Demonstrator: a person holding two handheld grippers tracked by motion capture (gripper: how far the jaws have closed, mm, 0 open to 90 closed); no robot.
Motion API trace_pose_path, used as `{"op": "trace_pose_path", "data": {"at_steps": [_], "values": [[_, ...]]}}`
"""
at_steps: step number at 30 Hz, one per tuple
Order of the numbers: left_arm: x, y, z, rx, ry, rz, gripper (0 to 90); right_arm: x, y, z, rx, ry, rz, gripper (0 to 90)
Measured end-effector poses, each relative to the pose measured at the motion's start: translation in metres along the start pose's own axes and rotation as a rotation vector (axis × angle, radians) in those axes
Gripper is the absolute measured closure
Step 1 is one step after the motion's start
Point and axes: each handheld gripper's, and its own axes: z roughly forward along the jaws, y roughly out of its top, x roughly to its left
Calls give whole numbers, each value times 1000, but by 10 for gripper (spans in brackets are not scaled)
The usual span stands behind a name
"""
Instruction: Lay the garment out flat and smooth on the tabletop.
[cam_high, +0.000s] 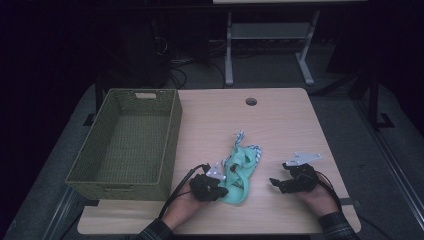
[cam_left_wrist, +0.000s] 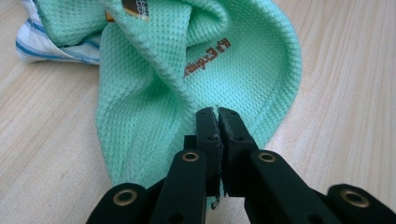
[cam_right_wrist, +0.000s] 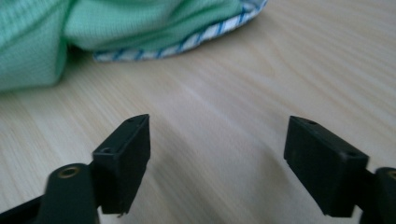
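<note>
A mint-green waffle cloth (cam_high: 240, 170) lies crumpled near the front middle of the wooden table (cam_high: 285, 120), with a white blue-striped cloth (cam_high: 255, 150) tucked under its far end. My left gripper (cam_high: 222, 186) is at the green cloth's near end. In the left gripper view my left gripper (cam_left_wrist: 217, 114) is shut on a fold of the green cloth (cam_left_wrist: 187, 79), and the striped cloth (cam_left_wrist: 32, 44) shows at the upper left. My right gripper (cam_high: 279, 175) rests to the right of the cloths. Seen from its own camera, the right gripper (cam_right_wrist: 217, 135) stands open over bare wood, short of the green cloth (cam_right_wrist: 32, 42) and the striped cloth's edge (cam_right_wrist: 187, 44).
A green woven basket (cam_high: 172, 135) with nothing in it stands along the table's left side, close to my left hand. A round cable hole (cam_high: 251, 101) sits near the far edge. Desk legs and cables stand on the floor beyond the table.
</note>
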Motion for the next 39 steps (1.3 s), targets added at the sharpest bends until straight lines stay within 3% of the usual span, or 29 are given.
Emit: {"op": "trace_pose_path", "data": {"at_steps": [1,2,3,4,6,8,11,24,32,39], "values": [[0,0,1,-13,-5,-18,870,-2,3,-1,-10,4,11,315],[0,0,1,-13,-5,-18,871,-2,3,-1,-10,4,11,315],[1,-1,1,-15,-9,-22,872,-4,7,-3,-13,24,22,380],[1,-1,1,-15,-9,-22,873,-4,7,-3,-13,24,22,380],[0,-1,1,-15,-8,-26,875,-7,12,-6,-27,49,26,465],[0,0,0,6,2,1,876,-7,17,-8,-45,66,30,504],[-1,1,0,9,8,0,876,-8,26,-10,-59,75,24,547],[1,1,0,10,4,2,876,-12,68,5,-90,103,-20,658],[1,1,0,15,-4,-7,878,-22,85,22,-94,126,3,682],[1,1,0,10,-3,-11,879,-27,88,39,-64,128,16,682]]}}
